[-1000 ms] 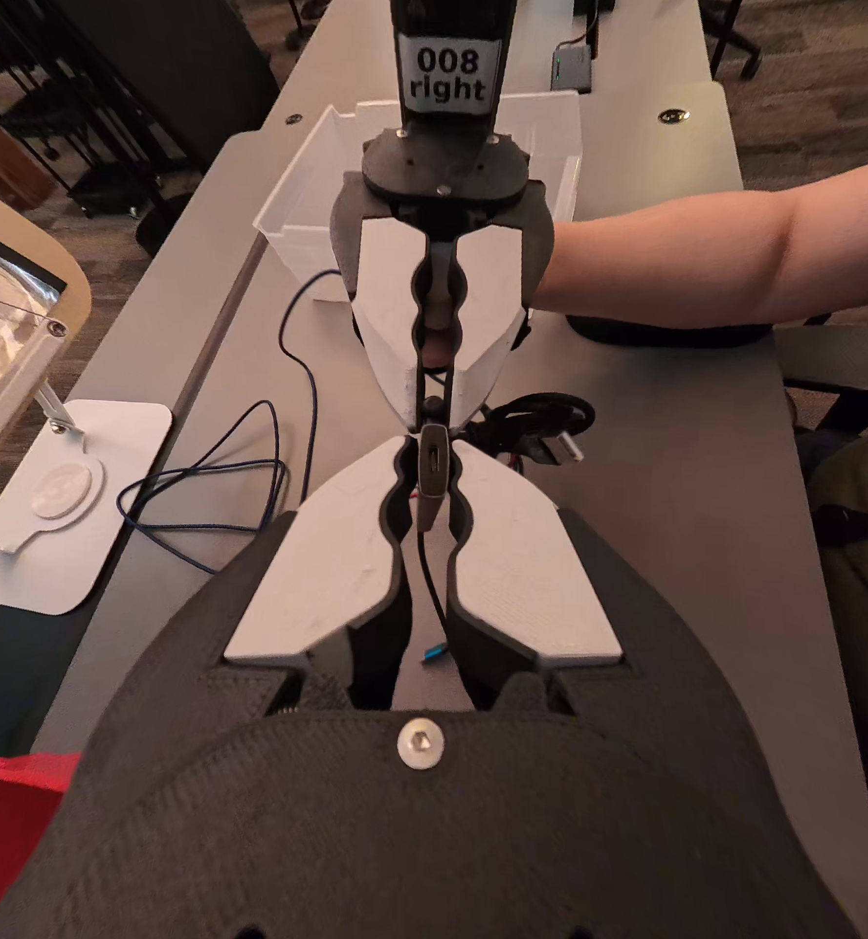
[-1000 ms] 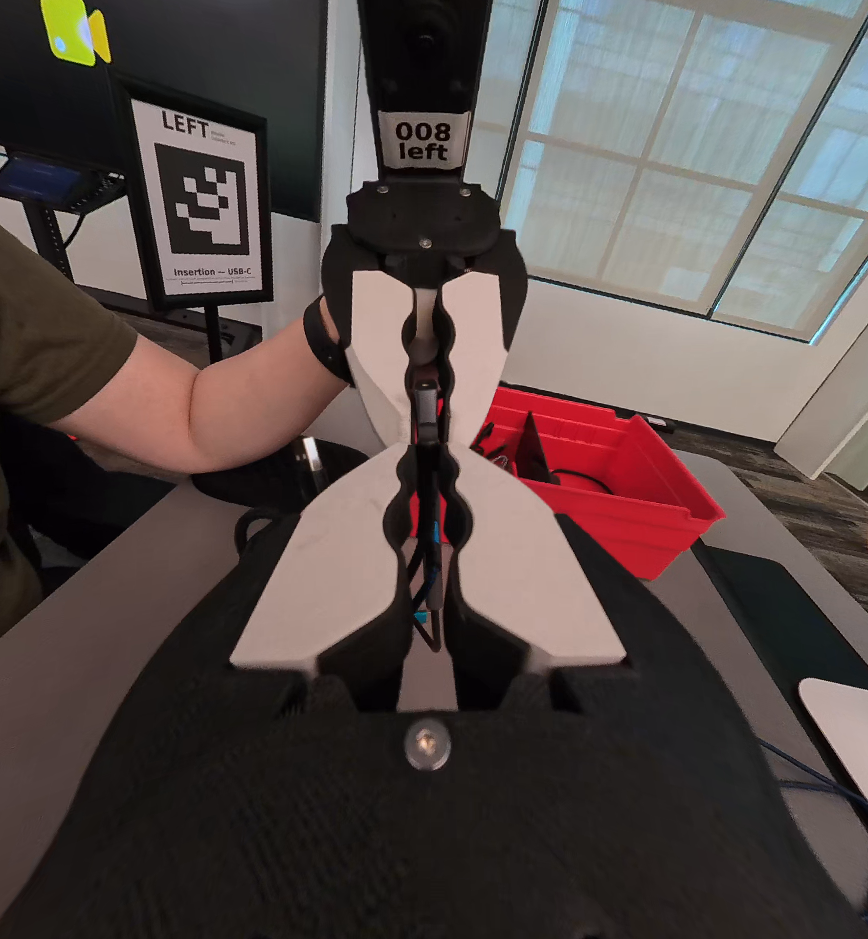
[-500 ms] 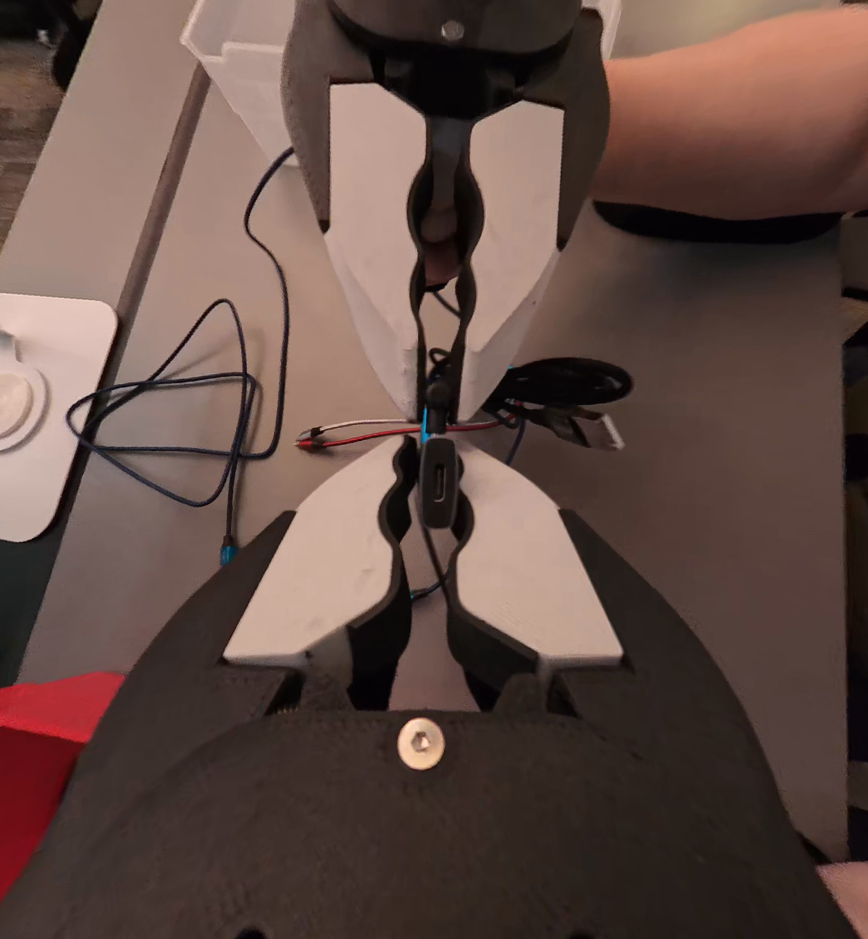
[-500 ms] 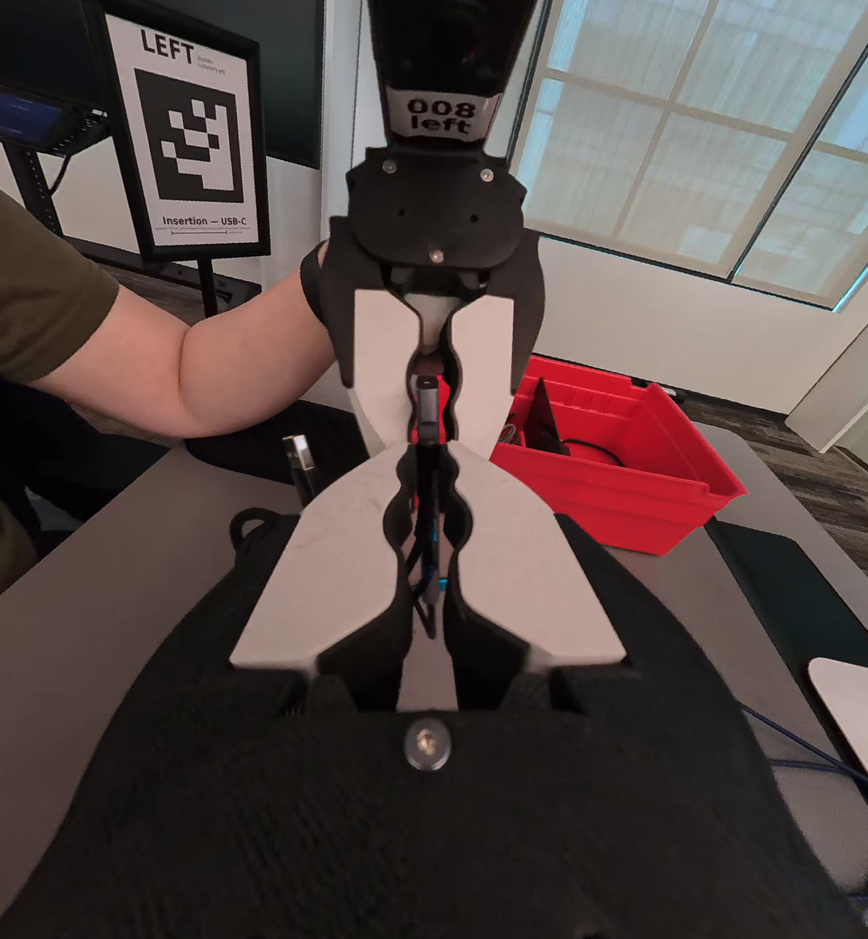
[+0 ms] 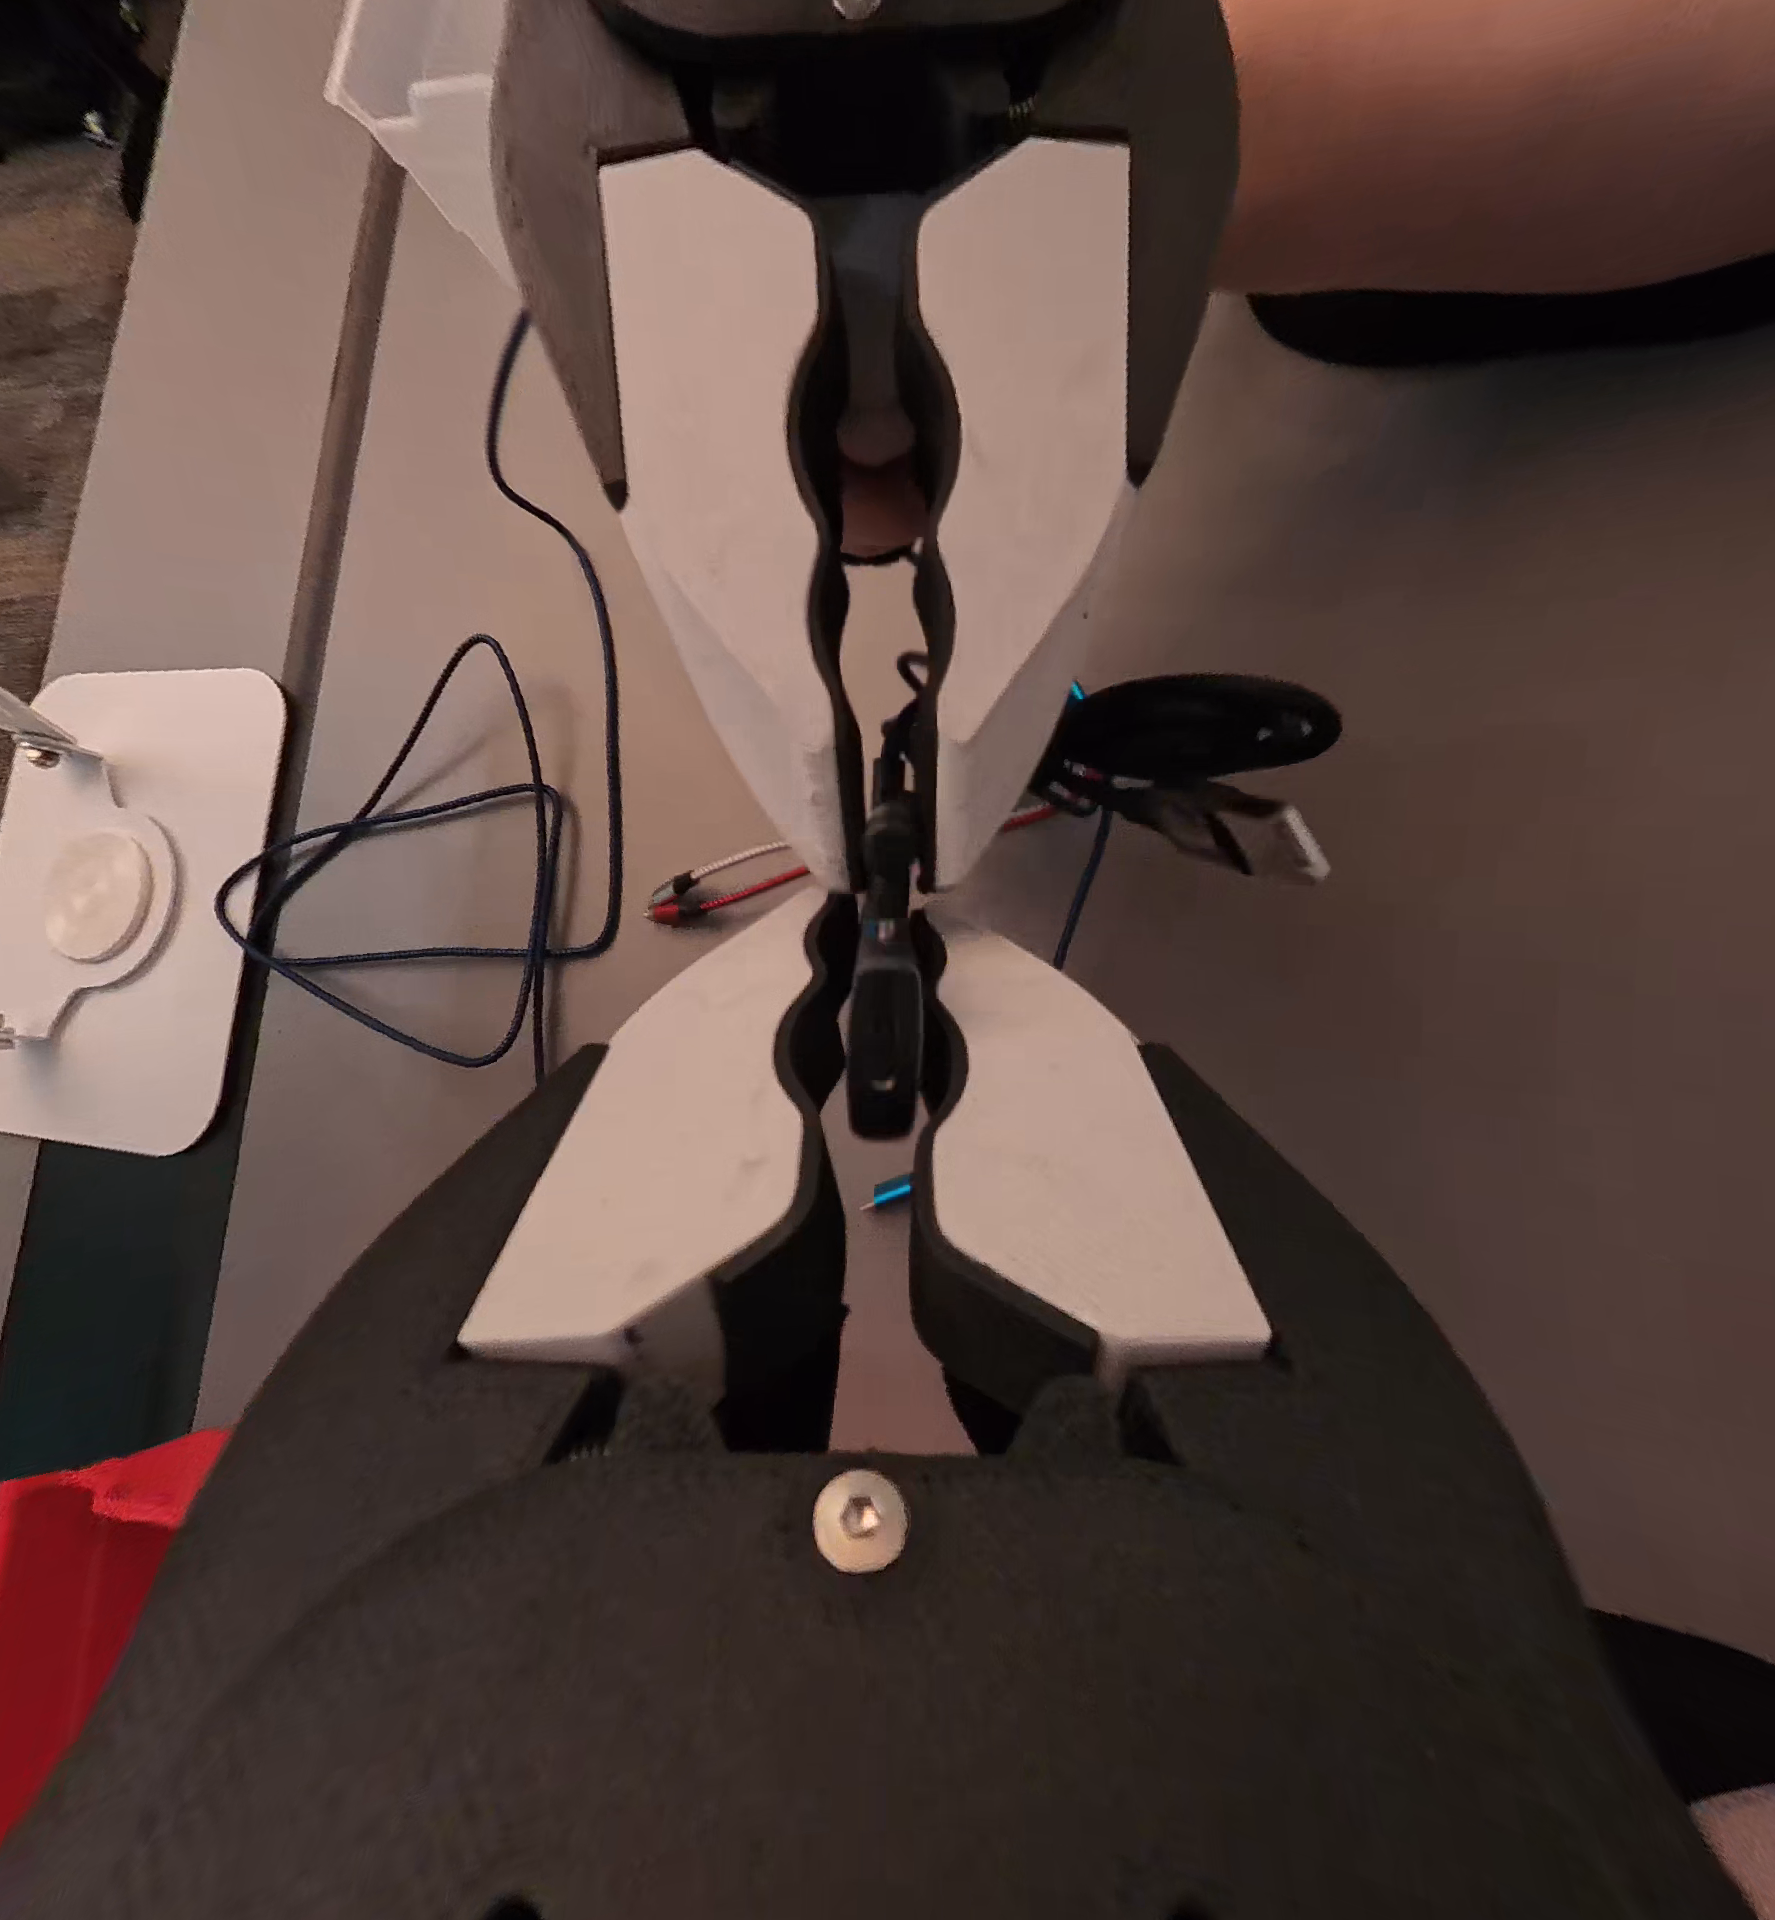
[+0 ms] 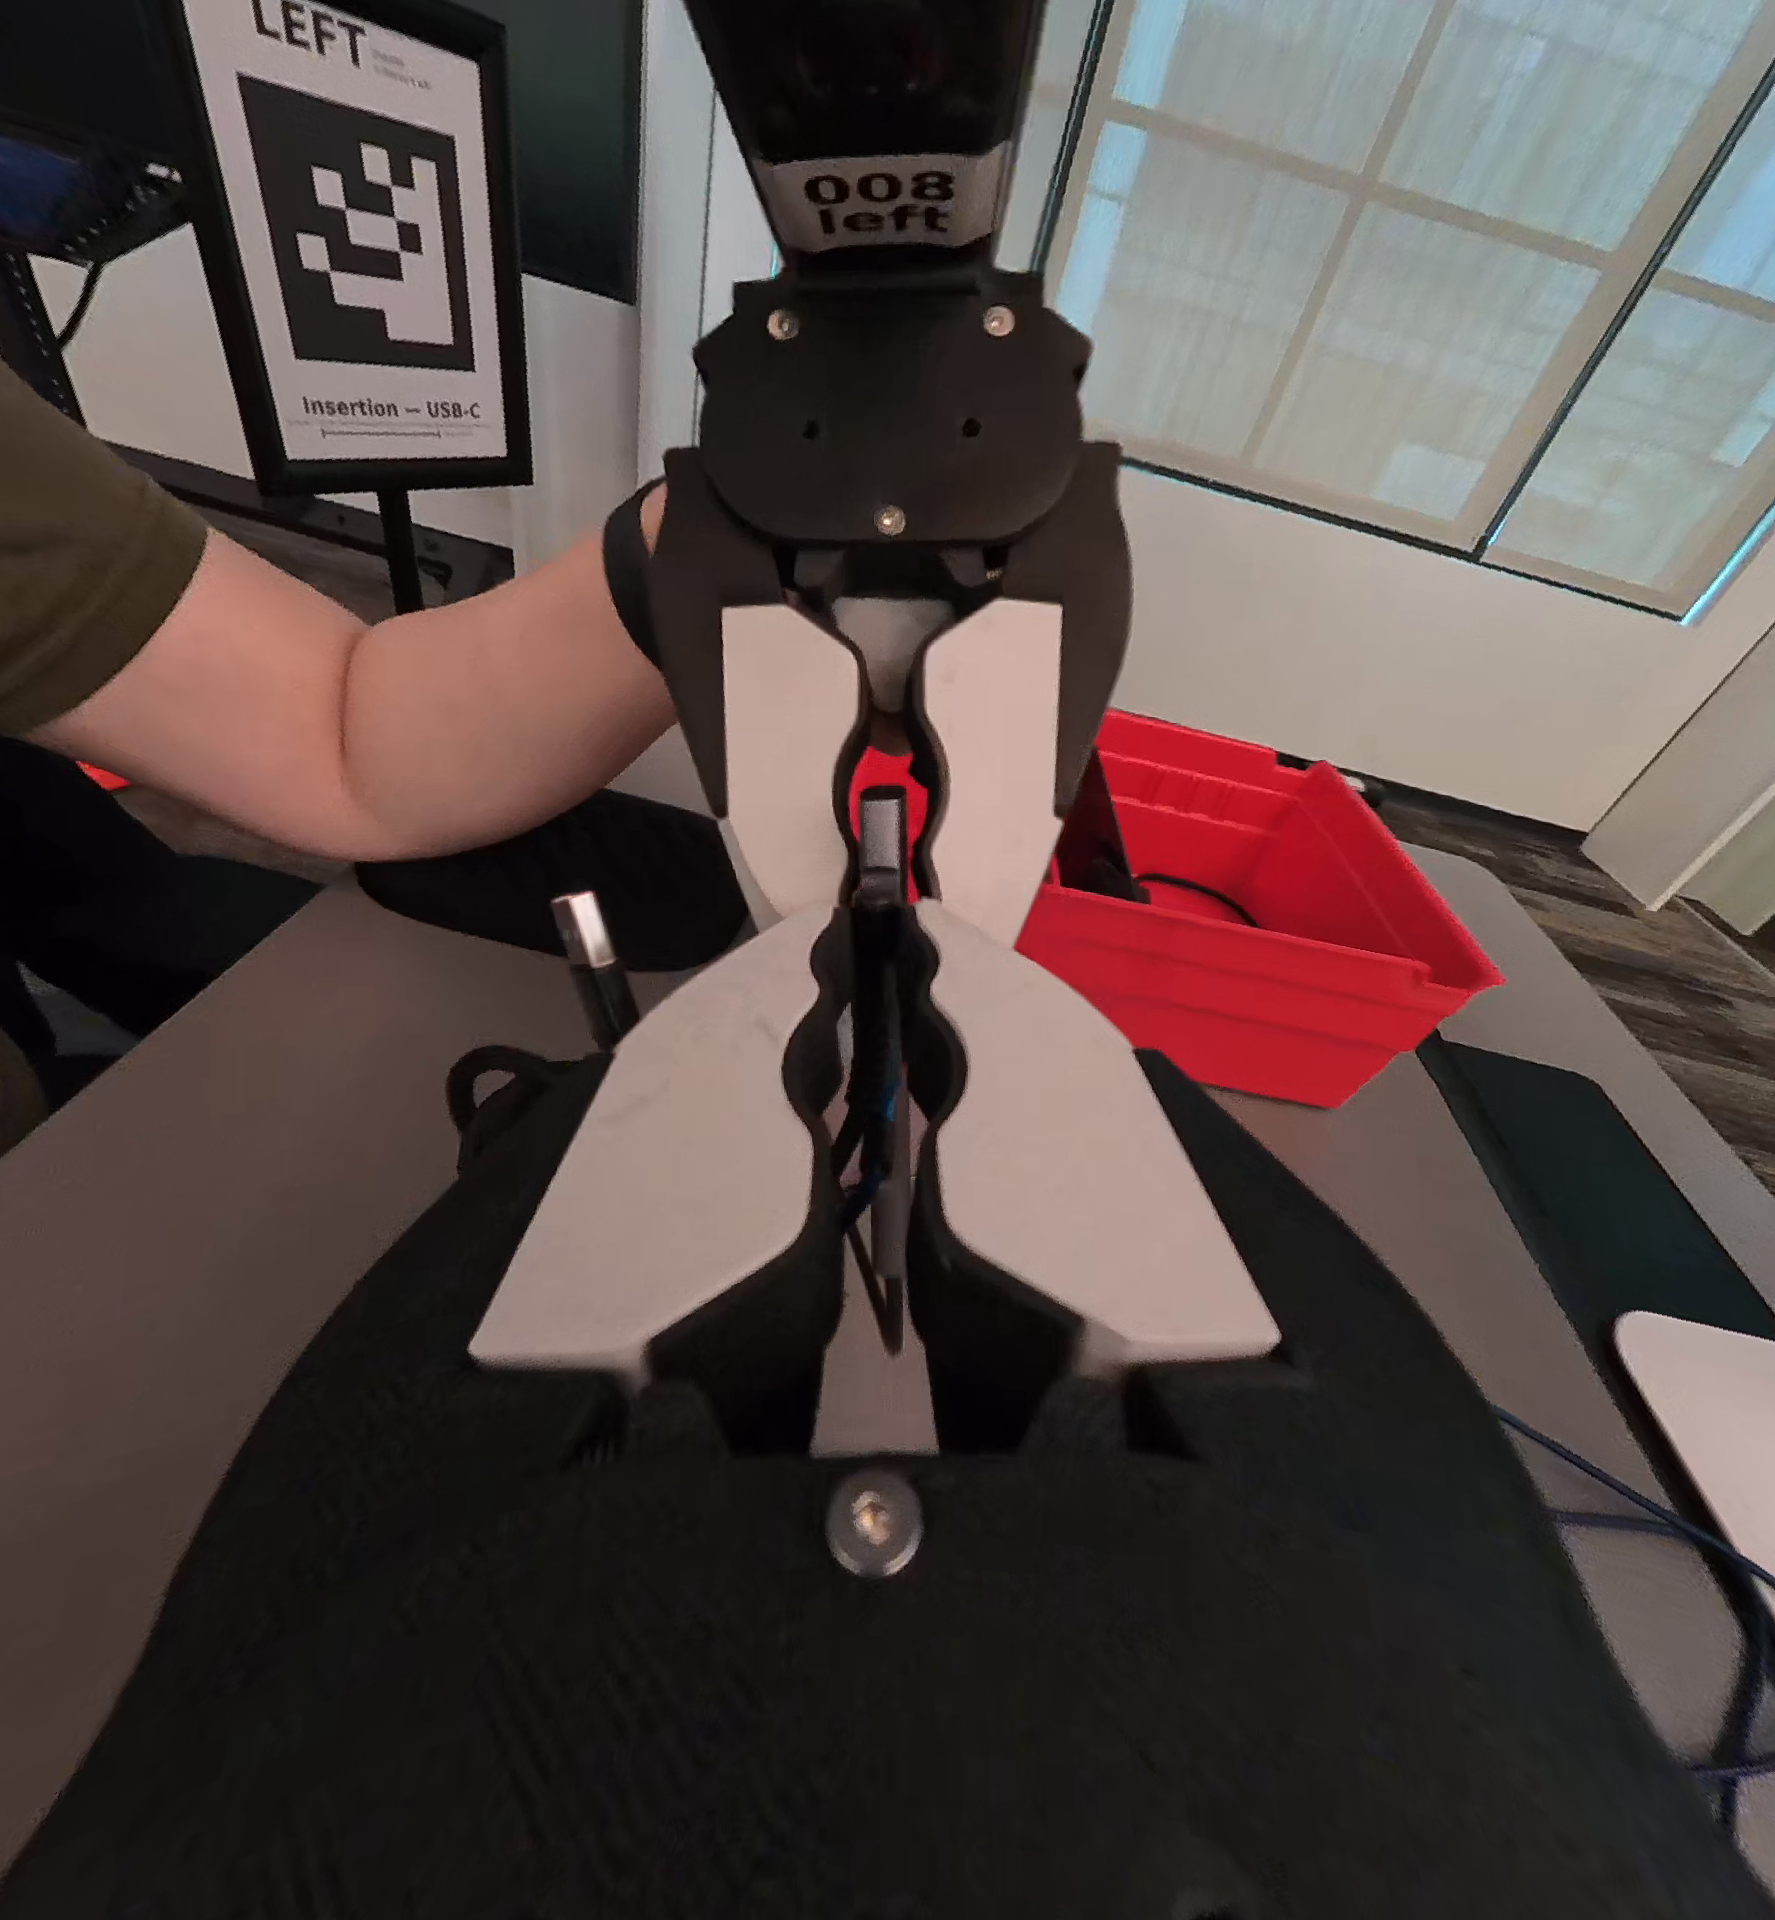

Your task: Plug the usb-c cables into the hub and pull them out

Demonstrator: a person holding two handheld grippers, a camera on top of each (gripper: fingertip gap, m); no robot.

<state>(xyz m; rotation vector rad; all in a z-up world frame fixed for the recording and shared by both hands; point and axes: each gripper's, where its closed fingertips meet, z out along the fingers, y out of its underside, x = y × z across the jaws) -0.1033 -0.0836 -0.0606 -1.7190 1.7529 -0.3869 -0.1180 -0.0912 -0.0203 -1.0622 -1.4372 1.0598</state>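
My left gripper [image 5: 878, 925] is shut on the small grey hub [image 5: 883, 1039] and holds it above the grey table [image 5: 1485, 1039]. My right gripper [image 5: 885, 878] faces it tip to tip, shut on the black usb-c cable plug [image 5: 888, 831]. The plug's tip meets the hub's end; how deep it sits is hidden by the fingers. In the right wrist view my right gripper [image 6: 878, 920] grips the black plug [image 6: 875, 987], and the left gripper [image 6: 881, 888] holds the hub [image 6: 881, 836] upright beyond it.
Under the grippers lie a looped blue cable [image 5: 447, 862], a red-and-white braided cable [image 5: 727, 883] and a black coil with a USB-A plug [image 5: 1278, 836]. A clear bin [image 5: 415, 114] stands behind, a white stand base [image 5: 104, 914] to the left and a red bin [image 6: 1278, 935] beside it. My two grippers' fingertips are within a few centimetres of each other.
The two grippers have closed the gap between them. The plug, which was just short of the hub, now touches its end. Both grippers stay shut.
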